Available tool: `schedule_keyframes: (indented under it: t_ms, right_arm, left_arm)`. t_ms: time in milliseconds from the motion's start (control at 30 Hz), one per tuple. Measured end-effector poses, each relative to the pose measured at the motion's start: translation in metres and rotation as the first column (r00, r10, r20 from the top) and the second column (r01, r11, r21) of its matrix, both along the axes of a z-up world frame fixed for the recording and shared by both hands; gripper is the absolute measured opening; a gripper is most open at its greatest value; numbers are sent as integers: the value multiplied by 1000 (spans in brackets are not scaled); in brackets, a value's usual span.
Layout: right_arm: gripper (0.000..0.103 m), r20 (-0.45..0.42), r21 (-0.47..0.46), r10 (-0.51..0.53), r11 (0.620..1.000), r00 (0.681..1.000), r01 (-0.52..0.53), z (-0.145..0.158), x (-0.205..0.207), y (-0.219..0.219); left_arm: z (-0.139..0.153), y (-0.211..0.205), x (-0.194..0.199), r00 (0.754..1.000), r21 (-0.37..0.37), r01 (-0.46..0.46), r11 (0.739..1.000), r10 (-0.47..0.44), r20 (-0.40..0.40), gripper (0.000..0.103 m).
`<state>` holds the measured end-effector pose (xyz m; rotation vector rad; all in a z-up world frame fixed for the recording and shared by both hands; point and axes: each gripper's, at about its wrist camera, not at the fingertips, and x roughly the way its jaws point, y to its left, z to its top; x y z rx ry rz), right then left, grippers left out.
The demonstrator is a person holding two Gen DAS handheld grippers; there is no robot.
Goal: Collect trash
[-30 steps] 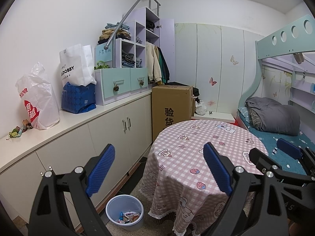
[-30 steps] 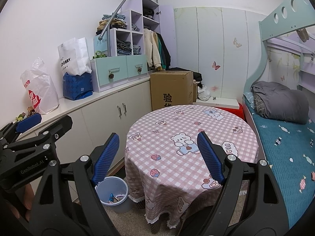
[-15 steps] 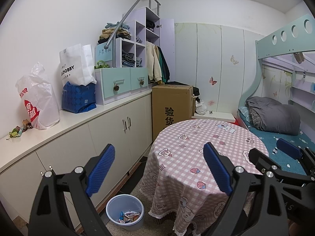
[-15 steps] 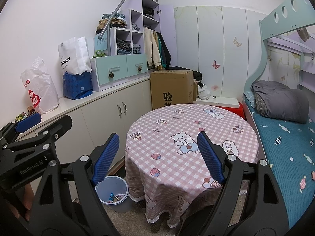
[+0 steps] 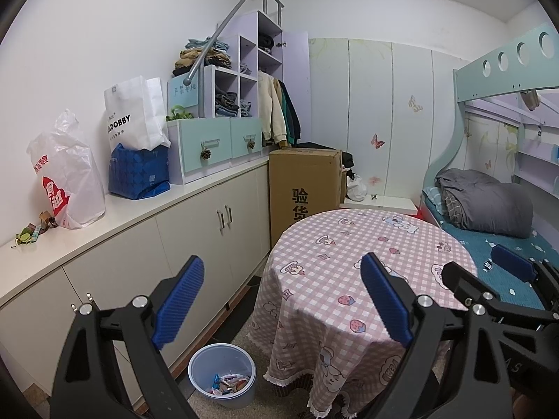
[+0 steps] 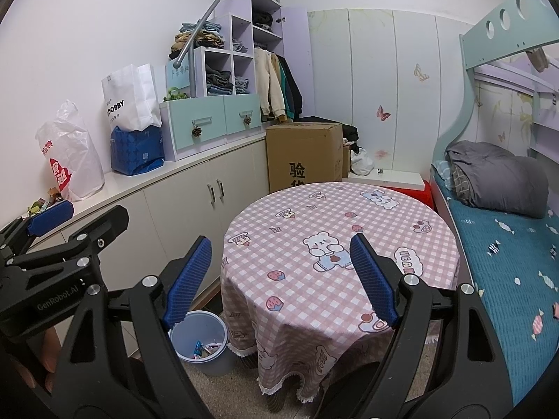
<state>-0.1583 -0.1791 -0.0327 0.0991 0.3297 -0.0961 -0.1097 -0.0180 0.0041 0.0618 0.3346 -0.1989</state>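
Wrappers (image 5: 229, 382) sit in the bin (image 5: 206, 363), low at 7 o'clock beside the table.

I hold left gripper (image 5: 281, 302) and right gripper (image 6: 279, 272) wide and empty above a bare tabletop (image 6: 384, 216). Cleared already or nothing found, I cannot judge; scraps (image 5: 29, 232) at 9 o'clock remain.

1 bin (image 5: 221, 373), 1 table (image 5: 353, 244) — 3 bags (image 5: 66, 178).
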Motion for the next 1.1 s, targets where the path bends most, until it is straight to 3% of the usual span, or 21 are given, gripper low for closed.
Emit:
schedule_keyframes:
  t_ms: [1100]
  right_arm:
    - [81, -6, 1, -2, 1000, 1000, 2, -5, 0, 0]
  left_arm:
    - [-4, 1, 3, 1000, 4, 4, 1000, -4, -5, 89]
